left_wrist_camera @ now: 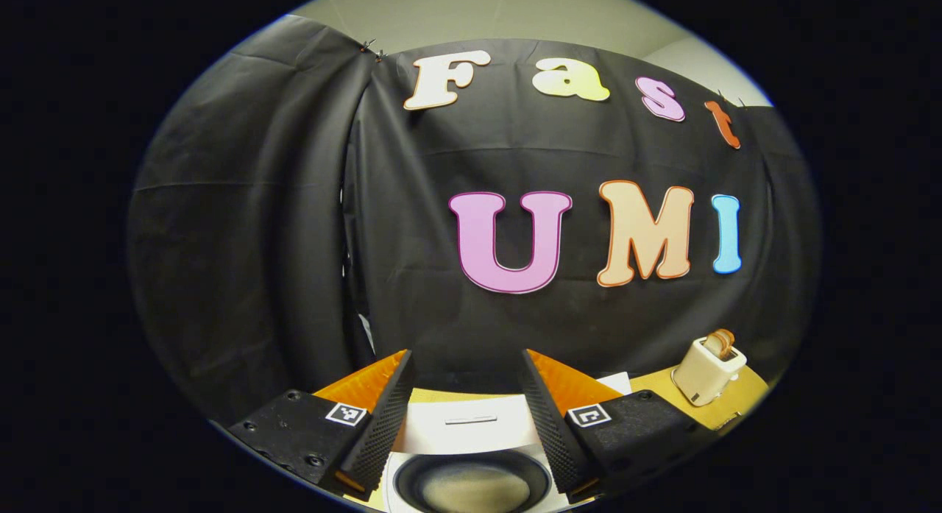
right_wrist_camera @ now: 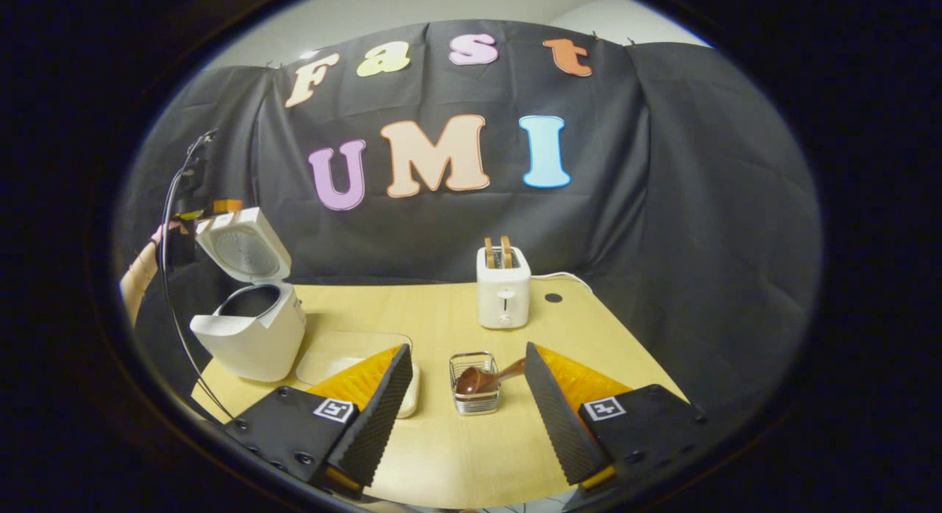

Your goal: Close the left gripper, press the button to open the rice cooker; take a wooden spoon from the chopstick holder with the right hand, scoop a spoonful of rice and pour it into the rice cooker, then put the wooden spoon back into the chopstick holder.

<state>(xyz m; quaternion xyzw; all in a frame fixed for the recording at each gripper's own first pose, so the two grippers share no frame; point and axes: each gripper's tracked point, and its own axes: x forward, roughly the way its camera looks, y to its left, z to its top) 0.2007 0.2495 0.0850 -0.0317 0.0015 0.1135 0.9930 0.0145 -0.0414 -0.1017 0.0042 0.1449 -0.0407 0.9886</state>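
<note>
The white rice cooker [right_wrist_camera: 250, 336] stands at the table's left with its lid [right_wrist_camera: 243, 248] swung up and the dark inner pot showing. My left gripper [right_wrist_camera: 197, 213] hovers beside the lid, held by a hand. In the left gripper view this gripper [left_wrist_camera: 465, 358] is open right above the cooker's pot [left_wrist_camera: 471, 487]. The wire chopstick holder [right_wrist_camera: 475, 402] sits at the table's middle with the wooden spoon [right_wrist_camera: 478, 380] in it, bowl up, handle leaning right. My right gripper [right_wrist_camera: 466, 349] is open just short of the holder, its fingers on either side of it.
A white toaster [right_wrist_camera: 504, 288] with two slices in it stands behind the holder, also at the right in the left gripper view [left_wrist_camera: 708, 369]. A shallow pale tray [right_wrist_camera: 331, 355] lies between cooker and holder, partly hidden by a finger. A cable hangs by the cooker.
</note>
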